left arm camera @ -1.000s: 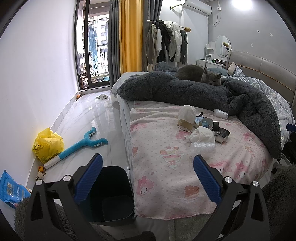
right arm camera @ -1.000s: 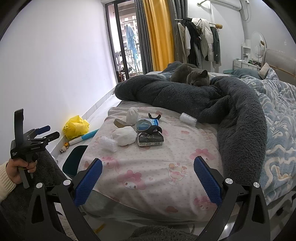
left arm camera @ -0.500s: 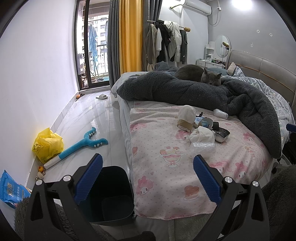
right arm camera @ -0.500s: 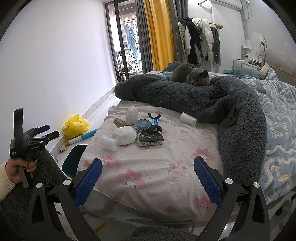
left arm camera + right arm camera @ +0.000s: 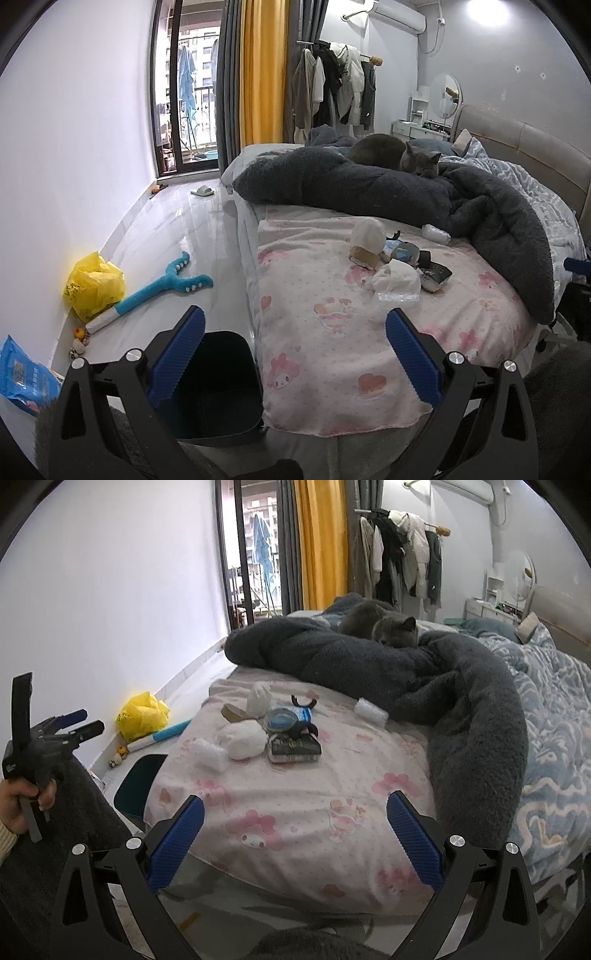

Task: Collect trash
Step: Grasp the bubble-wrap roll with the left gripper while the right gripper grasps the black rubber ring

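Both blue-padded grippers hang spread and empty at the near edge of a pink cartoon-print bedsheet (image 5: 295, 812), facing a cluster of litter heaped mid-bed. From the right gripper (image 5: 295, 832) the heap lies straight ahead and slightly left: a crumpled white tissue ball (image 5: 242, 744), a clear crinkled plastic wrapper (image 5: 209, 755) just beside it to the left, a dark rectangular snack packet (image 5: 293, 749) touching it on the right, its long axis running left to right, and a round blue-lidded tub (image 5: 280, 718) behind. From the left gripper (image 5: 293, 356) the same heap sits ahead and to the right, the tissue ball (image 5: 397, 280) nearest, so the right hand appears the better placed for the first pick, though the plastic wrapper (image 5: 399, 297) faces both. The left view alone shows the black open-topped waste bin (image 5: 218, 384) on the floor, against the near left corner of the bed and directly under that gripper's left pad (image 5: 177, 356). The right view shows only a sliver of the bin (image 5: 142, 779), but reveals the left gripper (image 5: 79, 723) held off to the left of the bed. A grey cat (image 5: 384, 627) sleeps on a charcoal fleece blanket (image 5: 369, 664) at the far side, well apart from the litter.
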`<act>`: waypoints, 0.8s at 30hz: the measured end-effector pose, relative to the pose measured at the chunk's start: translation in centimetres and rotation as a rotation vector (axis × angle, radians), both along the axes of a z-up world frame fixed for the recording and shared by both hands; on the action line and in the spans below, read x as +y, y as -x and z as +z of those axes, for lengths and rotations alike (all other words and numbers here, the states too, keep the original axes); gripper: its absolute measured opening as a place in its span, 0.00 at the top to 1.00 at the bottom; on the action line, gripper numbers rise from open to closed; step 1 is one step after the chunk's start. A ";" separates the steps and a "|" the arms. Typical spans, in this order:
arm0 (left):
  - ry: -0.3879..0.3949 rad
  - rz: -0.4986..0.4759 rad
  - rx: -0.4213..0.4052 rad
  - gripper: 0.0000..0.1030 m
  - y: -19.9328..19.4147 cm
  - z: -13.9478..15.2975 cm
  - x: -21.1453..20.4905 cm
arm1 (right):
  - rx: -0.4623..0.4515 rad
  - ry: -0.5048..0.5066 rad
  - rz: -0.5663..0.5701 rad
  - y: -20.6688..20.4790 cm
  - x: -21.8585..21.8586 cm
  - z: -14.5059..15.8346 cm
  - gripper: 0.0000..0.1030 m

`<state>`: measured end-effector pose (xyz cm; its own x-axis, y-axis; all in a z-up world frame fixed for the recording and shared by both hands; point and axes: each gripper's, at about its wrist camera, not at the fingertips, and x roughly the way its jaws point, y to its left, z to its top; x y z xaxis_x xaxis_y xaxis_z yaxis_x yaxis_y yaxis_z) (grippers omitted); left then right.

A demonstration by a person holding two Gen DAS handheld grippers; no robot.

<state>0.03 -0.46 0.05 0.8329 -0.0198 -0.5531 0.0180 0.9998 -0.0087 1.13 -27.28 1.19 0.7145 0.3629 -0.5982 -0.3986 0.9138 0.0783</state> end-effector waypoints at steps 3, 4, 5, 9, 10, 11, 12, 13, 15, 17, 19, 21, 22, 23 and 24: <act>0.007 -0.015 0.019 0.03 -0.1 0.3 0.0 | -0.018 -0.049 -0.003 -0.1 -0.1 0.6 0.03; 0.008 -0.018 0.030 0.03 -0.2 0.3 0.0 | -0.022 -0.073 -0.006 -0.2 -0.1 0.8 0.03; -0.005 -0.020 0.048 0.03 -0.4 0.1 -0.3 | -0.022 -0.099 -0.007 -0.4 -0.1 0.9 0.03; -0.022 -0.055 0.075 0.03 -0.8 -0.4 -0.9 | -0.011 -0.107 0.014 -1.5 0.8 0.8 0.03; -0.030 -0.052 0.071 0.03 -0.9 -0.4 -1.0 | -0.007 -0.085 0.021 -1.8 1.3 0.7 0.03; -0.034 -0.055 0.072 0.03 -1.0 -0.3 -1.1 | -0.001 -0.071 0.031 -2.1 1.6 0.5 0.03; -0.029 -0.078 0.081 0.03 -1.3 -0.4 -1.4 | 0.002 -0.065 0.039 -2.5 2.0 0.4 0.03; -0.027 -0.083 0.087 0.03 -1.6 -0.4 -1.4 | 0.003 -0.065 0.041 -2.9 2.1 0.3 0.03; -0.020 -0.100 0.088 0.03 -2.1 -0.5 -1.8 | 0.007 -0.077 0.044 -3.9 2.4 0.2 0.03; -0.009 -0.121 0.084 0.04 -2.6 -0.6 -2.0 | 0.001 -0.088 0.041 -4.6 2.5 0.1 0.03; -0.001 -0.147 0.090 0.04 -3.3 -0.9 -2.4 | 0.008 -0.102 0.040 -5.8 2.7 -0.3 0.03; -0.011 -0.166 0.096 0.05 -3.9 -1.4 -2.8 | 0.015 -0.098 0.043 -6.9 3.0 -0.8 0.03; -0.008 -0.181 0.096 0.05 -4.2 -1.6 -3.0 | 0.018 -0.088 0.046 -7.3 3.3 -1.1 0.03; -0.003 -0.188 0.095 0.05 -4.3 -1.8 -3.1 | 0.023 -0.078 0.049 -7.7 3.6 -1.5 0.03; 0.002 -0.198 0.094 0.05 -4.6 -2.0 -3.2 | 0.031 -0.071 0.056 -8.2 3.9 -1.9 0.03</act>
<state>4.66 -3.65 -1.99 0.7575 -0.1791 -0.6277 0.2132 0.9768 -0.0215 9.36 -23.41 -0.73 0.6737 0.4436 -0.5910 -0.4449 0.8821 0.1550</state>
